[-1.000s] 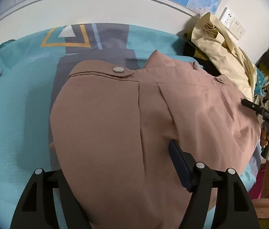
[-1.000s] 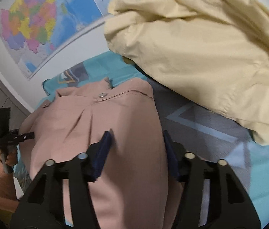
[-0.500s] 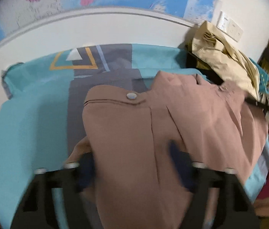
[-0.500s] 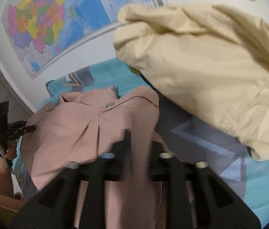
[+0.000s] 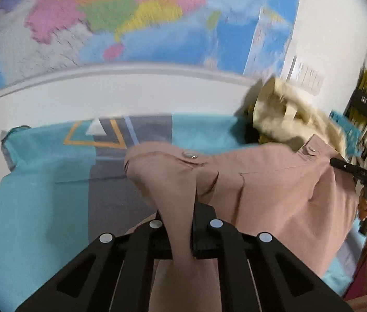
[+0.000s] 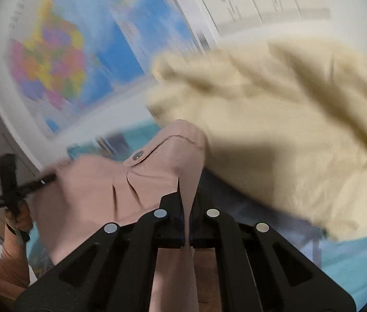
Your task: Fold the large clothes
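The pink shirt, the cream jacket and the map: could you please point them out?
pink shirt [image 5: 274, 189], left wrist view, back panel.
cream jacket [image 6: 287, 119], right wrist view, middle of the heap.
map [image 5: 131, 18], left wrist view, coloured regions.

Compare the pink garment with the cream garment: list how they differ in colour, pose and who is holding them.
Colour: the pink garment is dusty pink with metal snaps; the cream garment is pale yellow-cream.
Hold: the pink garment is pinched by the left gripper and the right gripper; the cream garment is ungripped.
Pose: pink is stretched between the grippers; cream lies heaped.
Shared: both are over the teal bedspread.
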`<move>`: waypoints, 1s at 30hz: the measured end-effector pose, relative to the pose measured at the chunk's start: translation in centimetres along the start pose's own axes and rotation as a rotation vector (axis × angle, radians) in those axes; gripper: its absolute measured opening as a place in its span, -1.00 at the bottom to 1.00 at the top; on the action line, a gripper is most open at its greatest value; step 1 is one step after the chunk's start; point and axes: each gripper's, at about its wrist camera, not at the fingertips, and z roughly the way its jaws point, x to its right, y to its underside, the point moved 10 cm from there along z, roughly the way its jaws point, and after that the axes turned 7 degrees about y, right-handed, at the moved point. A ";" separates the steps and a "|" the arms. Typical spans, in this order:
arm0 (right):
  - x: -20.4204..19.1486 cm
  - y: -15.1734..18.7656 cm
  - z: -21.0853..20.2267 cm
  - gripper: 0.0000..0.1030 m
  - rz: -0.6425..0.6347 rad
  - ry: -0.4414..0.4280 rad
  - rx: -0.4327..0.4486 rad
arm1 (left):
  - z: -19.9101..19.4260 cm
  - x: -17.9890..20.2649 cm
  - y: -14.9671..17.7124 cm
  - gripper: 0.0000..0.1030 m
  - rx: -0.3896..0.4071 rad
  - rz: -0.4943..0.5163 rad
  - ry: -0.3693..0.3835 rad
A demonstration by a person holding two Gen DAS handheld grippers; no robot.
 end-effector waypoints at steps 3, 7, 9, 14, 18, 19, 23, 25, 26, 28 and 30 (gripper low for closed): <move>0.9 1.8 2.6 -0.89 0.021 0.035 -0.085 | 4.4 -2.3 2.6 -0.64 -0.152 -0.024 -0.064; 1.6 2.1 2.6 -0.52 0.039 0.086 -0.092 | 4.8 -2.7 3.3 -0.38 -0.146 -0.023 -0.092; 1.6 1.9 1.8 -0.46 0.027 0.104 -0.082 | 3.2 -2.7 2.6 -0.09 -0.100 -0.016 -0.126; 1.5 0.9 -2.7 -0.06 0.012 0.147 0.034 | -1.3 -2.6 1.8 0.00 0.012 0.002 -0.167; -1.9 1.4 -5.0 -0.04 -0.097 0.096 0.078 | -3.3 -0.2 3.0 0.14 0.049 0.068 -0.094; -2.9 2.1 -4.9 0.07 -0.144 0.081 0.060 | -3.0 0.2 3.3 0.14 0.038 0.075 -0.081; -4.7 4.8 -0.4 0.08 -0.243 0.086 -0.059 | 0.5 0.4 6.1 0.14 -0.061 0.076 -0.075; -3.5 5.5 1.8 -0.02 -0.225 0.118 -0.095 | 2.5 -0.4 7.2 0.14 -0.108 0.056 -0.097; -2.6 5.7 2.7 -0.03 -0.210 0.132 -0.107 | 3.2 -1.0 7.6 0.14 -0.122 0.037 -0.110; -1.9 5.5 3.0 -0.03 -0.148 0.097 -0.109 | 3.9 -1.6 7.8 0.14 -0.130 0.032 -0.128; -1.8 5.2 2.2 -0.01 -0.131 0.096 -0.094 | 3.4 -1.6 7.5 0.14 -0.115 0.024 -0.126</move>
